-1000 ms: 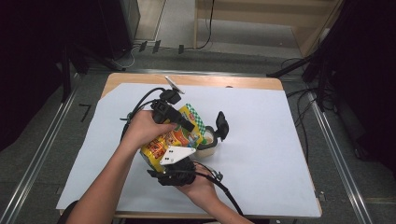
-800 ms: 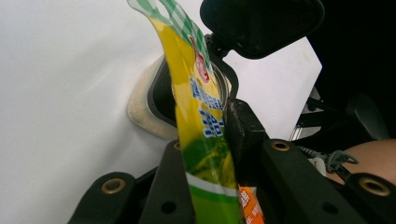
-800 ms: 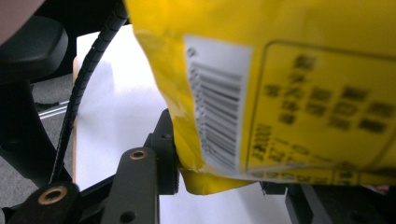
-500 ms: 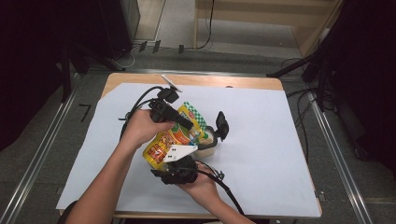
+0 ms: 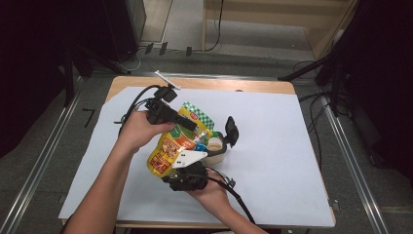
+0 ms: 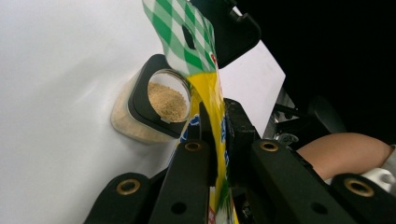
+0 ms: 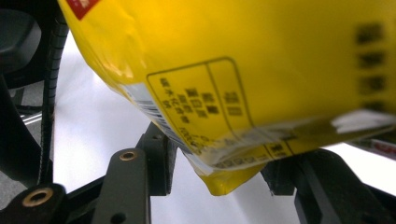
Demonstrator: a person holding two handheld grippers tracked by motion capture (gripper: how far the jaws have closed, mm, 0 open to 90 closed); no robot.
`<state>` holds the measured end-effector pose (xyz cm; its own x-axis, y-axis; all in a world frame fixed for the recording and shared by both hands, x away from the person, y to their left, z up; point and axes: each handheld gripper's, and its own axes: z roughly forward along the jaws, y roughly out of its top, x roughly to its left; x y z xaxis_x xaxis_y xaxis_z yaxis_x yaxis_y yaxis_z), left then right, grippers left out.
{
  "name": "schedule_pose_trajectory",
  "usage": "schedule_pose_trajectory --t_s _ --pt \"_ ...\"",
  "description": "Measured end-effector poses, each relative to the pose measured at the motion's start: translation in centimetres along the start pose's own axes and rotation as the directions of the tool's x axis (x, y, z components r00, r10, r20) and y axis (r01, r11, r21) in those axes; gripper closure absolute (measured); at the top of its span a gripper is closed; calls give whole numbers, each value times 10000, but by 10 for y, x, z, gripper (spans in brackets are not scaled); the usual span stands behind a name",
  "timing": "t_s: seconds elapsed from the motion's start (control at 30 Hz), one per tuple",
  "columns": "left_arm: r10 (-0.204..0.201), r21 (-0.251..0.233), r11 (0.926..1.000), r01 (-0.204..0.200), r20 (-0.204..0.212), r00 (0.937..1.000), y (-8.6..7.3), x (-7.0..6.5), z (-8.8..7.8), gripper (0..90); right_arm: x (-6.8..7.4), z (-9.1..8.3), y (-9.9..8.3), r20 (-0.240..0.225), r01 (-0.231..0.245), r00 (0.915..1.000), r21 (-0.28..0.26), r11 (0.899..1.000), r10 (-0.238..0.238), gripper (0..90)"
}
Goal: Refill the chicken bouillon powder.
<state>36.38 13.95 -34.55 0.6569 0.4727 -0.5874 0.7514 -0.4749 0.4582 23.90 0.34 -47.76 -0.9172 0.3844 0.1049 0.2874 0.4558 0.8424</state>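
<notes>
**A:** Where is the bag right now?

**B:** I have the yellow bag (image 5: pixel 176 141) up off the table (image 5: pixel 292 161), tilted over the middle of the white sheet (image 5: pixel 272 126). Its green-checked top end points toward the far edge, and the bottom corner hangs toward my side.

**A:** What's your left gripper doing?

**B:** My left gripper (image 5: pixel 187 123) is clenched on the bag near the top. In the left gripper view (image 6: pixel 217 135) the yellow film is pinched flat between the two black jaws, with the checked strip sticking out beyond them.

**A:** And the right one?

**B:** My right gripper (image 5: pixel 187 168) sits under the bag's lower end, on the near side. In the right gripper view (image 7: pixel 219 179) the bottom corner hangs down between the jaws, which stand apart on either side. They have just been opening, and I see no pad pressing on the film, so that one is released.

**A:** Anything else close by?

**B:** A small jar (image 5: pixel 214 148) stands on the sheet just beside the bag, on its right. Its black flip lid (image 5: pixel 231 130) is swung open. In the left gripper view the jar (image 6: pixel 140 112) shows tan powder (image 6: pixel 167 100) inside, and the bag's top edge hangs right next to its mouth.
</notes>
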Motion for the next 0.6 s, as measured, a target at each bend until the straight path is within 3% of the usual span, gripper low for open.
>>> schedule_pose_trajectory --t_s 0.3,0.6 --pt "39 -170 9998 -38 61 10000 -4 -1 -11 895 1 2 -1 35 46 10000 111 9999 -46 539" --pt "-70 334 9994 72 -73 9999 -5 2 -5 900 3 5 -3 125 231 9996 327 9992 -235 525"
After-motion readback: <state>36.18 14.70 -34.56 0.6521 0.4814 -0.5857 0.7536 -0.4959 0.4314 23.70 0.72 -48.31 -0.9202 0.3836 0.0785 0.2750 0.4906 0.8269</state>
